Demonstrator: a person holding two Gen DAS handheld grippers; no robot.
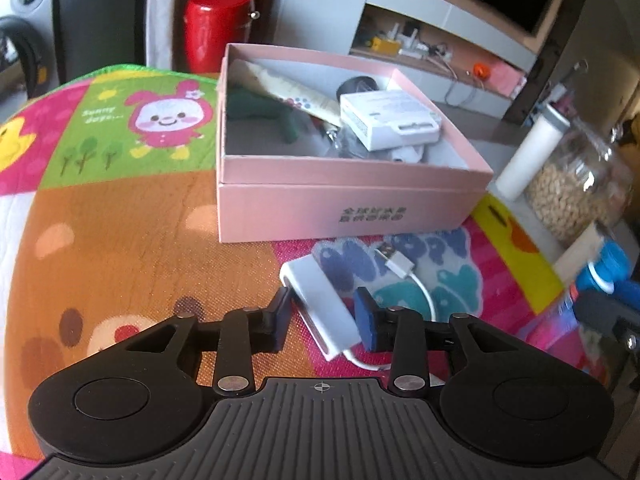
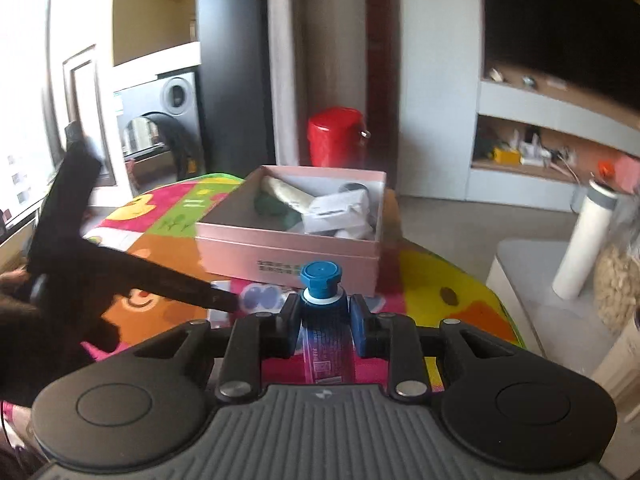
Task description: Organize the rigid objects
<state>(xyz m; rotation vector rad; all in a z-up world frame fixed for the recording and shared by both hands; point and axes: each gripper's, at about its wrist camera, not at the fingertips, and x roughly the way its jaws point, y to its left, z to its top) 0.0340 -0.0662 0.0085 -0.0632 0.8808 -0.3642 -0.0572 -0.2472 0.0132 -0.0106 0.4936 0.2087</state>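
Left wrist view shows the left gripper [image 1: 325,322] with its jaws set around a white adapter [image 1: 323,309] lying on the colourful mat [image 1: 120,216] of the desk, seemingly pressing it, though blur leaves that unsure. Just beyond stands the pink box [image 1: 344,204], holding a small white box [image 1: 390,120]. Right gripper [image 2: 325,326] has its jaws clenched on a blue-capped tube [image 2: 323,320], near the pink box.
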